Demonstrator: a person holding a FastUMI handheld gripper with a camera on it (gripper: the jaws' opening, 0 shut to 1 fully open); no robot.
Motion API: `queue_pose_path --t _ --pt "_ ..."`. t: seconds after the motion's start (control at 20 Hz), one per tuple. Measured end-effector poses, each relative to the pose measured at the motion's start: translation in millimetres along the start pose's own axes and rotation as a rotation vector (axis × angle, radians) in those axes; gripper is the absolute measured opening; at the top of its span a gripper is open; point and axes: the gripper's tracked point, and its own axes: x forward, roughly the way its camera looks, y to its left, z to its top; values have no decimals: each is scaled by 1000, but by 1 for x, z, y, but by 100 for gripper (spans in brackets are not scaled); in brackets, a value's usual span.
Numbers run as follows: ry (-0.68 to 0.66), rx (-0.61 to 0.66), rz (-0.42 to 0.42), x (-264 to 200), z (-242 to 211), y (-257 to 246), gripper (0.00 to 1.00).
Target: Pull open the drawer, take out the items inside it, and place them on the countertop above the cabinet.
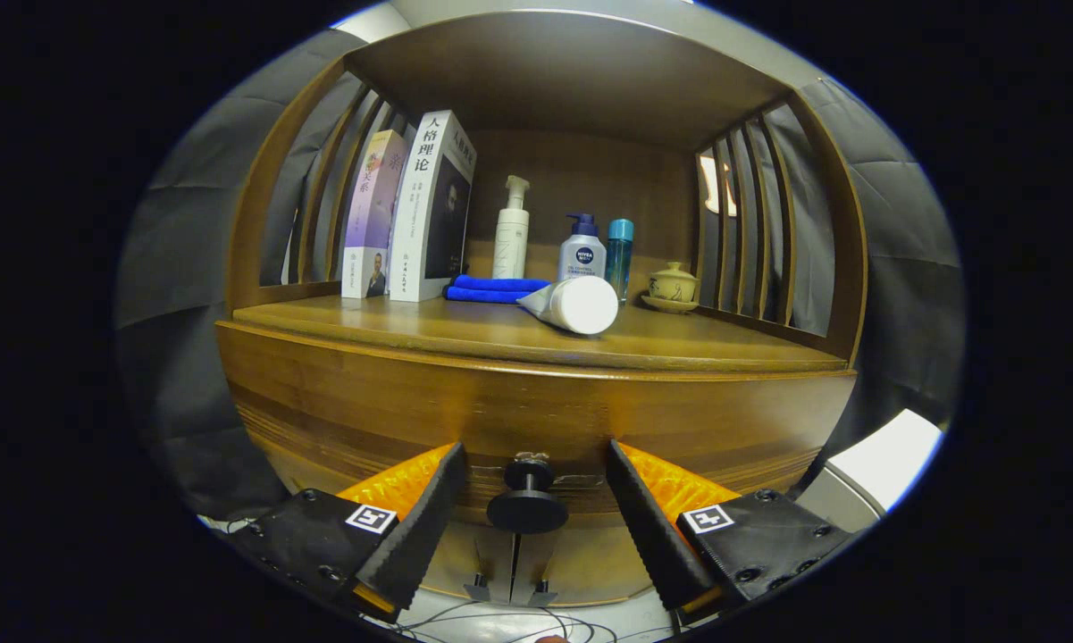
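Tool (529, 500) held wide, knob (527, 509) framed between fingers; drawer (536, 420) shut.
Tube (572, 304) seen on desk (679, 348) above knob; early or late stage not settled. Contents hidden.

The claw (529, 482) stands open, the drawer (536, 420) knob (527, 500) between its fingers, untouched; beyond, a tube (576, 304) lies on the surface (465, 330).

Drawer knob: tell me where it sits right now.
In the gripper view the drawer knob sits on the drawer front below the countertop, between the open gripper's fingers, neither touching it.
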Motion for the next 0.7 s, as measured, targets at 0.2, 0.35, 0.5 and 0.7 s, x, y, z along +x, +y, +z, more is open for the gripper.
queue_pose_path --t 0.2,0.35,0.5,0.7 --pt "-37 -20 -7 2 -1 6 100" --pt "-15 -10 31 -5 -11 7 100" --pt "-7 29 64 -26 -10 0 98" --pt "-37 97 104 -68 13 -17 98"
